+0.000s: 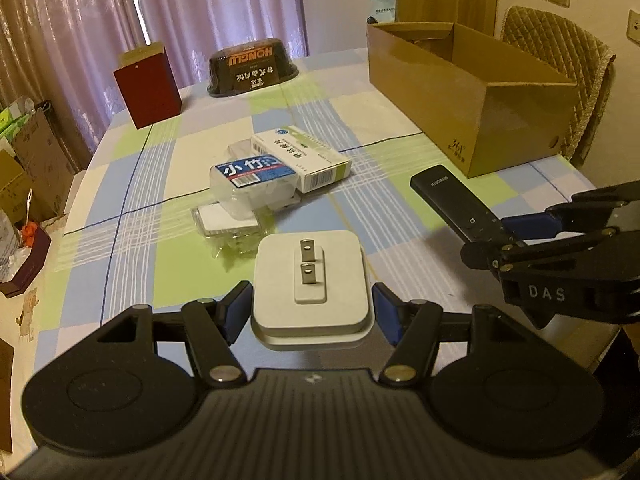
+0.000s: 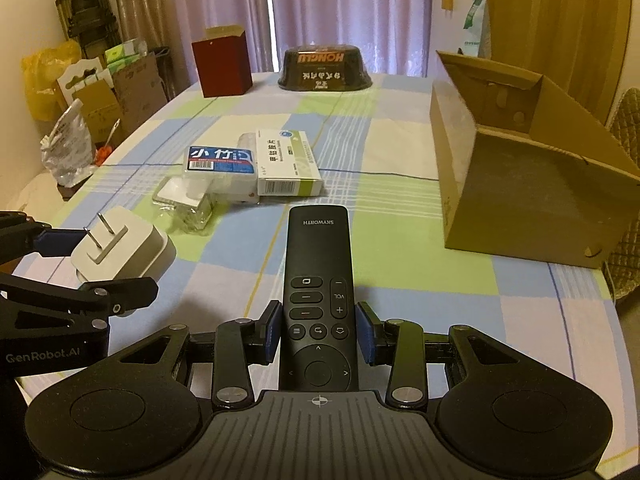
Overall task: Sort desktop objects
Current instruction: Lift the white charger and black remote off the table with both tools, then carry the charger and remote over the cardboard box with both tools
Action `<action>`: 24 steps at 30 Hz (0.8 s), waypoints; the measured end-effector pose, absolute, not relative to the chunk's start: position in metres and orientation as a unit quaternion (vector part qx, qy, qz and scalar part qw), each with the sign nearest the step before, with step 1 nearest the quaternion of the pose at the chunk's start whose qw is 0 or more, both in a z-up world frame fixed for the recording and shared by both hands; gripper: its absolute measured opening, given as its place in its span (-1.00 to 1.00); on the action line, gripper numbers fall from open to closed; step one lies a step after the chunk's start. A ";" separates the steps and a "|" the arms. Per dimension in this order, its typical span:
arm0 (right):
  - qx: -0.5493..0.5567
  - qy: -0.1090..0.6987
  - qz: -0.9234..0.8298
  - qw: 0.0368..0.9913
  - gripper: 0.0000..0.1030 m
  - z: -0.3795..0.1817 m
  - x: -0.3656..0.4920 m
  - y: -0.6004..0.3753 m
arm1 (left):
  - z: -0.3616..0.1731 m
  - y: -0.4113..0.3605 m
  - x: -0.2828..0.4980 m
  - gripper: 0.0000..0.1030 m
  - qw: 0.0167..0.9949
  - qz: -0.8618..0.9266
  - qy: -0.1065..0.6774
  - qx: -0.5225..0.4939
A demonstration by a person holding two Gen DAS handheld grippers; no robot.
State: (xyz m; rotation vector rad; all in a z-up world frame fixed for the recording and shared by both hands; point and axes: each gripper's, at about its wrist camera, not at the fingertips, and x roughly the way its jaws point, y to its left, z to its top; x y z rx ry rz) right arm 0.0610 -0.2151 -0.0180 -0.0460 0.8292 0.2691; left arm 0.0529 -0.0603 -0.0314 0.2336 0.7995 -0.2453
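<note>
Charger plug [image 1: 310, 280], white with prongs up, sits low centre of the left view between the blue pads of the left tongs [image 1: 312, 314]; narrow gaps show at both sides, so contact is unconfirmed. Remote control [image 2: 318, 300] lies lower centre of the right view; the right tongs [image 2: 318, 330] bracket it, pads at or just off its edges. Cardboard box [image 2: 532, 184], open, stands at right on the desk [image 2: 400, 264]. Judgement: close squarely on flat sides, lift level, clear the box wall.

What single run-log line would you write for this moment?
left tongs: around white plug adapter | right tongs: around black remote | cardboard box: open, ahead right | rest: on checked tablecloth
</note>
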 end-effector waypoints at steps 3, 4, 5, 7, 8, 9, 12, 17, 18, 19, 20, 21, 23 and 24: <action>-0.018 0.401 0.127 0.907 -0.26 -0.016 0.058 -0.219 | -0.028 -0.064 0.050 0.17 0.908 -0.122 0.384 0.115; -0.015 0.401 0.126 0.907 -0.26 -0.016 0.058 -0.220 | -0.026 -0.065 0.049 0.17 0.908 -0.123 0.383 0.116; -0.013 0.400 0.125 0.908 -0.27 -0.015 0.058 -0.221 | -0.026 -0.066 0.049 0.17 0.908 -0.123 0.382 0.116; -0.011 0.398 0.125 0.909 -0.26 -0.014 0.058 -0.222 | -0.024 -0.068 0.048 0.17 0.909 -0.124 0.381 0.117; -0.010 0.397 0.125 0.909 -0.27 -0.013 0.057 -0.223 | -0.024 -0.069 0.048 0.17 0.909 -0.125 0.381 0.117; -0.009 0.396 0.125 0.910 -0.27 -0.013 0.057 -0.223 | -0.023 -0.070 0.047 0.17 0.909 -0.125 0.381 0.118; -0.007 0.394 0.124 0.911 -0.26 -0.012 0.058 -0.224 | -0.022 -0.073 0.047 0.17 0.908 -0.128 0.380 0.118; 0.001 0.391 0.119 0.912 -0.26 -0.008 0.059 -0.227 | -0.022 -0.079 0.049 0.17 0.907 -0.136 0.380 0.120; 0.003 0.391 0.118 0.913 -0.26 -0.007 0.059 -0.229 | -0.022 -0.080 0.050 0.17 0.907 -0.137 0.380 0.119; 0.006 0.388 0.117 0.914 -0.26 -0.004 0.061 -0.230 | -0.022 -0.081 0.051 0.17 0.907 -0.139 0.380 0.116; 0.007 0.382 0.116 0.917 -0.26 0.001 0.063 -0.232 | -0.021 -0.083 0.054 0.17 0.907 -0.142 0.379 0.114; 0.009 0.376 0.115 0.920 -0.26 0.007 0.065 -0.234 | -0.019 -0.086 0.057 0.17 0.908 -0.145 0.377 0.113; 0.012 0.362 0.112 0.925 -0.26 0.018 0.071 -0.239 | -0.014 -0.091 0.064 0.17 0.909 -0.152 0.372 0.109; 0.010 0.354 0.108 0.929 -0.26 0.025 0.074 -0.244 | -0.011 -0.095 0.069 0.17 0.910 -0.156 0.368 0.108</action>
